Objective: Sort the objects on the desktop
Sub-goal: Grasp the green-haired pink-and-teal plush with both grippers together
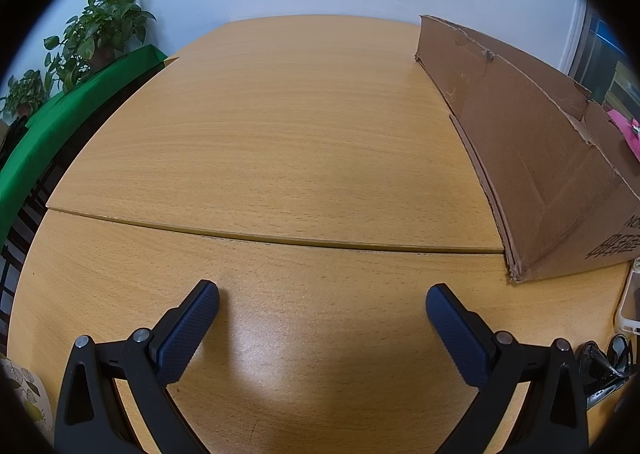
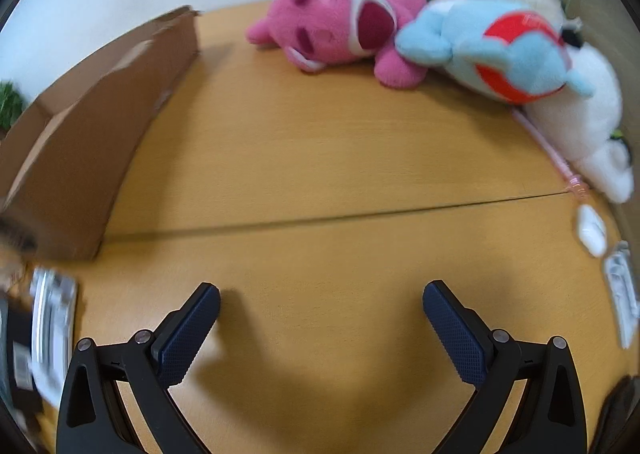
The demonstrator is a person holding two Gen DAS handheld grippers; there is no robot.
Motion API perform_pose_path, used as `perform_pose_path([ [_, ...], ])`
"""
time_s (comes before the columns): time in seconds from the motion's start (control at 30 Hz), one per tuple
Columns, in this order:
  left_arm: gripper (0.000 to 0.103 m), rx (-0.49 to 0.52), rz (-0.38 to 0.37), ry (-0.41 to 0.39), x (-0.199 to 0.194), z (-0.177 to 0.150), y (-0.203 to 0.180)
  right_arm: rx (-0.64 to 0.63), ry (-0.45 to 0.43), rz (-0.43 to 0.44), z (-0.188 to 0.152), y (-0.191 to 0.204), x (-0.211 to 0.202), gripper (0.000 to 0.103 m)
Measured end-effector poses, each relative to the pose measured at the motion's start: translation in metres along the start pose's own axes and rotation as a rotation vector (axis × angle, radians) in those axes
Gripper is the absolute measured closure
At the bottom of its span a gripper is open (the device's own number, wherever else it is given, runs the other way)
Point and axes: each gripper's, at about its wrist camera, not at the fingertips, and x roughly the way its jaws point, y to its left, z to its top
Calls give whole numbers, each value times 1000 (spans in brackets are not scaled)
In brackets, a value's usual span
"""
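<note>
Left tool [image 1: 322,300] spread wide, empty, low over bare wooden surface [image 1: 280,141]. Cardboard box [image 1: 532,157] to right, beyond fingertips; sunglasses [image 1: 608,362] near right edge. Right tool [image 2: 321,300] likewise agape, holding nothing. Pink plush [image 2: 336,25], blue plush [image 2: 496,49], white plush [image 2: 576,125] heaped well ahead, far right. Open room between box and toys. Blurred, possibly packaged item [image 2: 52,326] at left.

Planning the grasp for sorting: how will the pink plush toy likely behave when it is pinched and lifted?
The pink plush toy looks soft and fuzzy, so it will probably squash between the pads and sag rather than stay stiff. It seems light for its bulk. It leans against the blue plush toy, which may shift when it is lifted.
</note>
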Motion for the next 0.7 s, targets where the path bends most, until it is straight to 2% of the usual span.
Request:
perform_pose_path([
  [0.07,0,-5,5,-1,-1,0,1,-99,-93,-42,-15,20,-36,0],
  [0.13,0,-9,9,0,-3,-2,2,-149,-161,8,-25,36,-72,0],
  [0.23,0,-24,11,23,-24,-18,-9,-244,-250,245,-36,71,-133,0],
  [0.3,0,-17,-32,-5,-50,-24,-18,-340,-270,395,-46,101,-162,0],
  [0.4,0,4,-162,-82,-106,-33,-39,-460,-237,569,-56,153,-172,0],
  [0.5,0,33,-323,-75,-146,-45,-66,-544,-156,722,-75,199,-162,0],
  [0.6,0,54,-459,-5,-162,-65,-98,-614,-88,759,-107,235,-143,0],
  [0.67,0,84,-519,35,-162,-80,-122,-605,-48,808,-117,243,-132,0],
  [0.7,0,93,-524,46,-160,-86,-131,-603,-34,813,-118,246,-129,0],
])
